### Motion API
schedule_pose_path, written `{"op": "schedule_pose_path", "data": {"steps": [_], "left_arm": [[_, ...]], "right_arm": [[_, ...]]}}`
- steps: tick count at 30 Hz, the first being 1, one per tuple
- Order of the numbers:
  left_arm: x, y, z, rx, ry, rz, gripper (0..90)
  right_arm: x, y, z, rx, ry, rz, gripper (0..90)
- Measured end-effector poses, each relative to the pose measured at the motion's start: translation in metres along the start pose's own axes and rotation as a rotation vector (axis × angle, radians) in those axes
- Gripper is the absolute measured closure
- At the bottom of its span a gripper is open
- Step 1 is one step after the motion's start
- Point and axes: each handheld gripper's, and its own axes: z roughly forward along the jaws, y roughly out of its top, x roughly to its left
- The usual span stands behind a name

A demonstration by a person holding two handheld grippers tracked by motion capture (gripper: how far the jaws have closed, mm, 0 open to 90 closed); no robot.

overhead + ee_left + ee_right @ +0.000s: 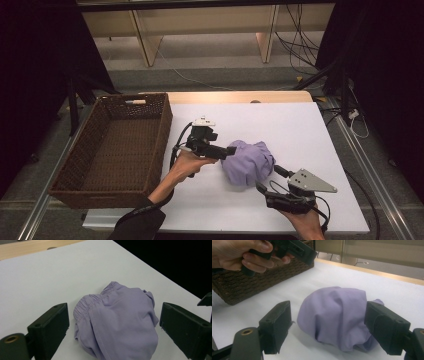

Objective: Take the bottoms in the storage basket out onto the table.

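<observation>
No text, label, brand or number is legible anywhere (not one).

Crumpled lilac garment (117, 322) on white table (37, 282), between spread fingers (50, 330).

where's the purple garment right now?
High view: the purple garment lies bunched on the white table, right of the wicker basket, between the left gripper and right gripper.

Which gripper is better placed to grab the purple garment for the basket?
Probably the left gripper: its open jaws sit at the purple garment's elastic waistband, and it is nearer the wicker basket. The right gripper, also open, faces the far side.
</observation>
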Motion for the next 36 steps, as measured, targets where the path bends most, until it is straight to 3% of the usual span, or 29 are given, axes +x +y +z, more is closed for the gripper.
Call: {"op": "schedule_pose_path", "data": {"steps": [16, 36], "left_arm": [[0.004, -0.009, -0.018, -0.081, 0.008, -0.01, 7.0], [0.001, -0.013, -0.03, -0.14, 0.017, 0.019, 5.6]], "right_arm": [[-0.001, -0.001, 0.001, -0.007, 0.011, 0.003, 22.9], [-0.001, -0.001, 0.001, -0.007, 0.018, 0.002, 22.7]]}}
